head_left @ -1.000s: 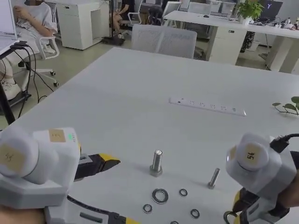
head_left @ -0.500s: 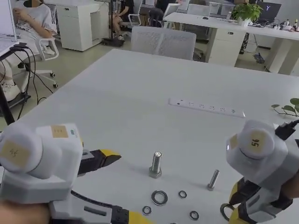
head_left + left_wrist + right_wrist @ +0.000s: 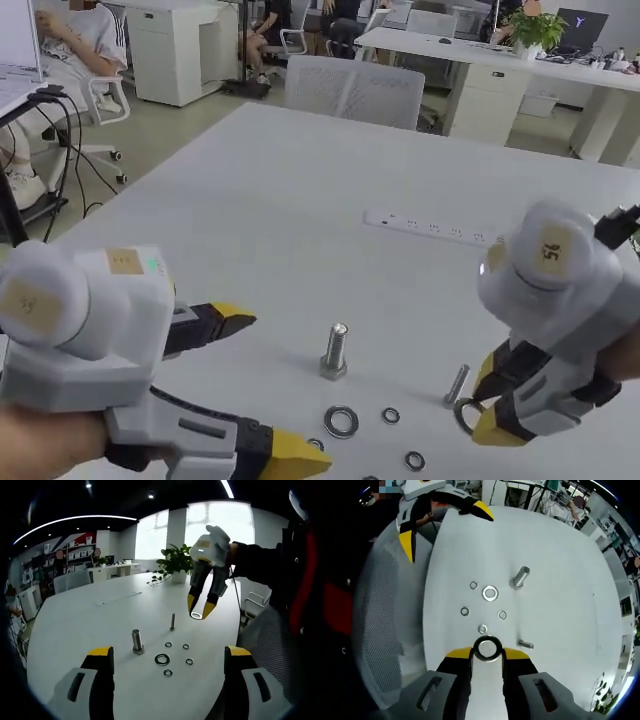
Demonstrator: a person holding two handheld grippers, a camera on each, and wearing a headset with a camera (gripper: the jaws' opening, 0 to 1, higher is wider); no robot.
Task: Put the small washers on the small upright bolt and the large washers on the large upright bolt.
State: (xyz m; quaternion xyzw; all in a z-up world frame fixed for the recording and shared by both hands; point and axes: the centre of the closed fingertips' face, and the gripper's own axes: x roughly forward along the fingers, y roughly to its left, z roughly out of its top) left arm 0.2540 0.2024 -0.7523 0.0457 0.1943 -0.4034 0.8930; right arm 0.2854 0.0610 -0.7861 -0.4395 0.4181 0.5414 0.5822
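Washers [image 3: 390, 415] lie loose on the white table [image 3: 300, 200]. Left gripper [image 3: 288, 391] hangs at the near edge, jaws spread wide and empty; right gripper [image 3: 483, 405] pinches a lifted washer [image 3: 487, 639]. Large bolt [image 3: 335, 350] stands upright mid-table, and the small bolt [image 3: 457, 383] is just beside the raised ring — a large washer [image 3: 341, 421] lies flat near the big bolt's foot.

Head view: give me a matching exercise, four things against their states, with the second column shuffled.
Things:
1. left hand-held gripper
2. right hand-held gripper
3. large bolt
4. power strip

States:
A. shut on a washer
B. long, white, lying flat
C. open, holding nothing
D. upright, nothing threaded on it

Pairs: 1-C, 2-A, 3-D, 4-B
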